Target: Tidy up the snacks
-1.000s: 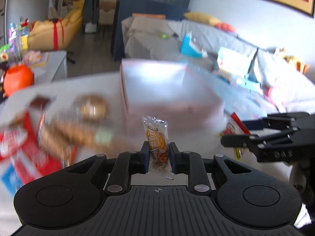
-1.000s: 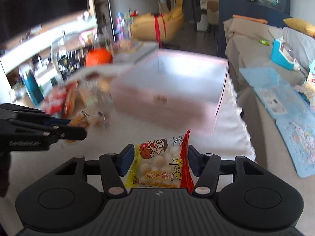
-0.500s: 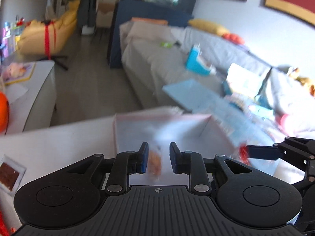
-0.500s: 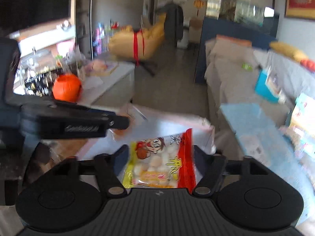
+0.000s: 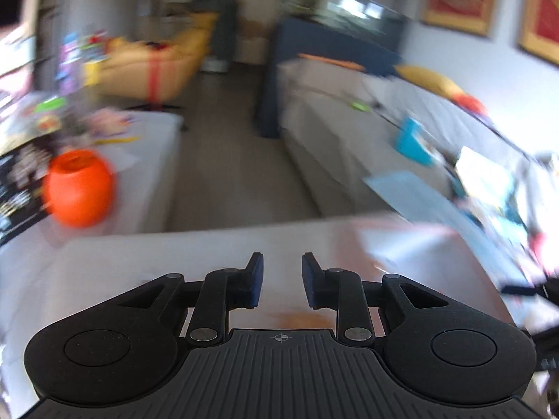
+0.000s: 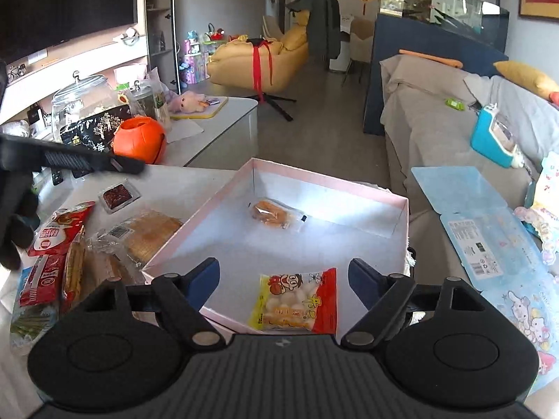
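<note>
A pink-rimmed open box (image 6: 328, 179) stands on the white table. An orange snack packet (image 6: 270, 213) lies on its floor near the far wall. A red and yellow packet of white balls (image 6: 297, 302) lies at the near end, under my right gripper (image 6: 283, 269). Its jaws are opening wide and the pads do not touch the packet. My left gripper (image 5: 282, 262) is opening slightly with nothing between its pads. That view is blurred, with the box (image 5: 419, 237) to its right. In the right wrist view the left gripper (image 6: 131, 167) hovers left of the box.
Several loose snacks lie left of the box: red packets (image 6: 59, 230), a bread pack (image 6: 150, 234), a small dark packet (image 6: 118, 195). An orange pumpkin bucket (image 6: 139, 139) and a glass jar (image 6: 84, 101) stand behind. A grey sofa (image 6: 436, 132) and blue sheets (image 6: 471, 209) lie right.
The left gripper let go of the orange packet, which now lies in the box, and swung away to the left. The right jaws spread and the red and yellow packet dropped into the box.
</note>
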Available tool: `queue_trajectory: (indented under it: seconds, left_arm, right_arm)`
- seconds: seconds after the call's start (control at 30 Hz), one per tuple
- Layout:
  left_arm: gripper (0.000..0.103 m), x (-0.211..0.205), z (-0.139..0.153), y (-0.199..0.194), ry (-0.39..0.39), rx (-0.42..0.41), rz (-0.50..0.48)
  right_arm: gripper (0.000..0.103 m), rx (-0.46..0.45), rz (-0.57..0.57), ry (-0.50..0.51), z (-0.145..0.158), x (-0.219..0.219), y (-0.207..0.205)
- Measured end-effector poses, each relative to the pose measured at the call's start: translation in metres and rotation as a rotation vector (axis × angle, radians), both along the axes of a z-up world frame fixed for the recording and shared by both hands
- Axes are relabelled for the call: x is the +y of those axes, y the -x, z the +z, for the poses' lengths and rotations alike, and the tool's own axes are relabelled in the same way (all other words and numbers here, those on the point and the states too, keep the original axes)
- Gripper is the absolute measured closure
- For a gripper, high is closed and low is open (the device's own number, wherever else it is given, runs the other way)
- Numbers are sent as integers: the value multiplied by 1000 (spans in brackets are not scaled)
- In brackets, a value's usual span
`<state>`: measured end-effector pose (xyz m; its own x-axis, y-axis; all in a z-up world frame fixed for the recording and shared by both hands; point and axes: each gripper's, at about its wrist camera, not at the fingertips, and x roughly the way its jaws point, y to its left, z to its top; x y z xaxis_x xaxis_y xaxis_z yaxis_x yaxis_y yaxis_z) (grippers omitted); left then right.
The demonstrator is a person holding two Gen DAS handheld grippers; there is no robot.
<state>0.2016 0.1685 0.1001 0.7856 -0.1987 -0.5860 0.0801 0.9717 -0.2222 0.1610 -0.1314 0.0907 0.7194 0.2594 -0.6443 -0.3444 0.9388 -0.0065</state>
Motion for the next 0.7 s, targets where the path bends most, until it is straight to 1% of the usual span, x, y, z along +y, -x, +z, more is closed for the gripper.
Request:
queue_trajectory:
  seconds: [0.03, 0.1, 0.17, 0.23, 0.3, 0.33, 0.37, 0.5, 0.53, 0.63, 0.7]
  left_arm:
    - [75, 17, -3, -4, 1, 8, 48]
    - [74, 45, -17, -13, -37, 31, 152]
    - [74, 65, -36, -25, -50, 88, 219]
    - [74, 76, -58, -39, -2, 161, 268]
    - [74, 78, -71, -47, 62, 174, 279]
    - [74, 76, -75, -50, 82, 170, 267]
    - [73, 72, -77, -52, 80, 168, 251]
    - [72, 45, -79, -48, -37, 172, 145]
    - [72, 41, -80, -44, -39, 176, 113]
    - [71, 26, -82, -20, 3, 185, 7]
    - [71, 18, -83, -2, -6, 182, -51]
  right_arm:
    - [21, 7, 1, 0, -1, 2, -3]
    - [21, 24, 6, -4, -3, 7, -9]
    - [21, 35, 16, -4, -5, 15, -11]
    - [21, 42, 31, 0, -6, 23, -12]
    - [21, 50, 49, 10, -6, 32, -11]
    - [21, 51, 58, 17, -6, 38, -9]
    - [21, 51, 70, 25, -6, 42, -8]
    - [21, 51, 100, 50, -6, 55, -3]
    - [21, 51, 105, 50, -6, 56, -2]
    - [21, 49, 126, 44, -5, 60, 1]
    - [21, 43, 142, 40, -4, 65, 3]
